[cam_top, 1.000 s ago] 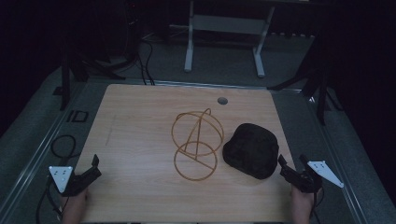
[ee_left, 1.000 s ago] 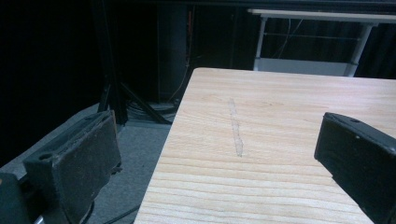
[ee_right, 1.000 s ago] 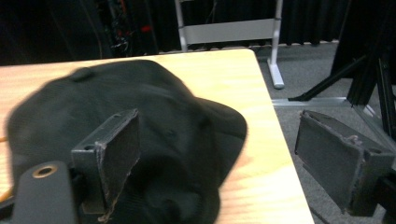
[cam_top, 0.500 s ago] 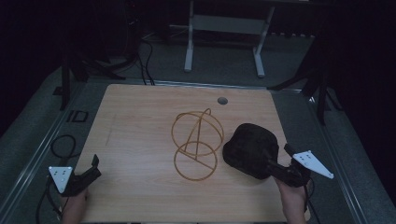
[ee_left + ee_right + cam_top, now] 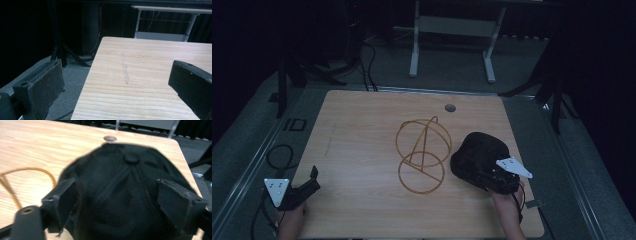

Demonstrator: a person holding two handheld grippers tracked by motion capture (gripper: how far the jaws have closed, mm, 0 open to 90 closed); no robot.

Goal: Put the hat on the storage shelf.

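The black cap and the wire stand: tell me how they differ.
The black cap is a solid, dark mesh dome; the wire stand is an open frame of thin golden hoops with the table showing through it. The cap lies at the right gripper, whose open jaws flank it; the wire stand sits apart from both grippers. Both rest on the table, side by side.

A dim room: grey floor [image 5: 532, 65], a white-legged stand [image 5: 452, 30], cables [image 5: 367, 55] behind the wooden table [image 5: 362, 130].

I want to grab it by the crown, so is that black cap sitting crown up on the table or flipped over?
Crown up. The black cap shows its top button and mesh panels, domed on the table.
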